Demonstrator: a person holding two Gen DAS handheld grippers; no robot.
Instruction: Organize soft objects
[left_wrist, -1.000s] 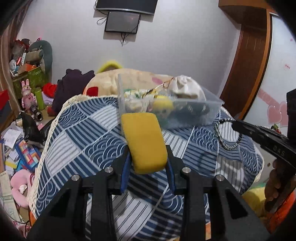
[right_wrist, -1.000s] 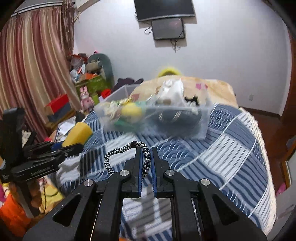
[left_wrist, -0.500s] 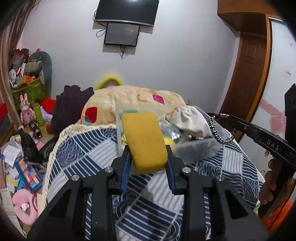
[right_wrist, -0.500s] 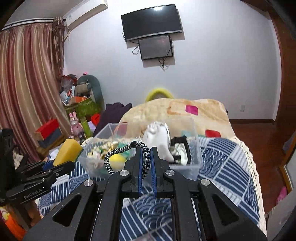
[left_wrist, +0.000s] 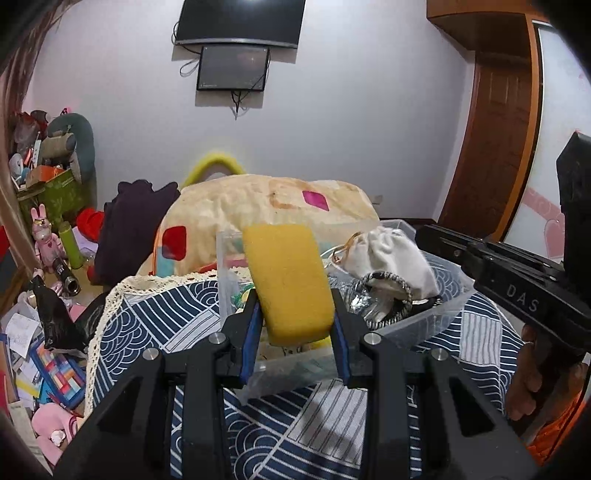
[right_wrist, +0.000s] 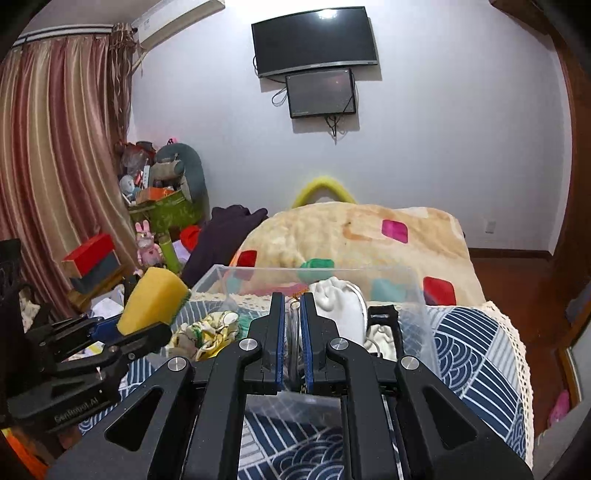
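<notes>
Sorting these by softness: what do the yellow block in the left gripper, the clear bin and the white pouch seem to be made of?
Yellow block: likely foam sponge, matte and finely pored, with a thin green layer visible from the right wrist view. Clear bin: rigid transparent plastic, glossy, contents visible through its walls. White pouch: soft woven cloth, gathered and wrinkled.

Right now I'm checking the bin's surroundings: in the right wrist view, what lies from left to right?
Curtain → left gripper shut on the yellow sponge → clear plastic bin holding the white pouch → blue patterned bedspread → wooden floor.
</notes>
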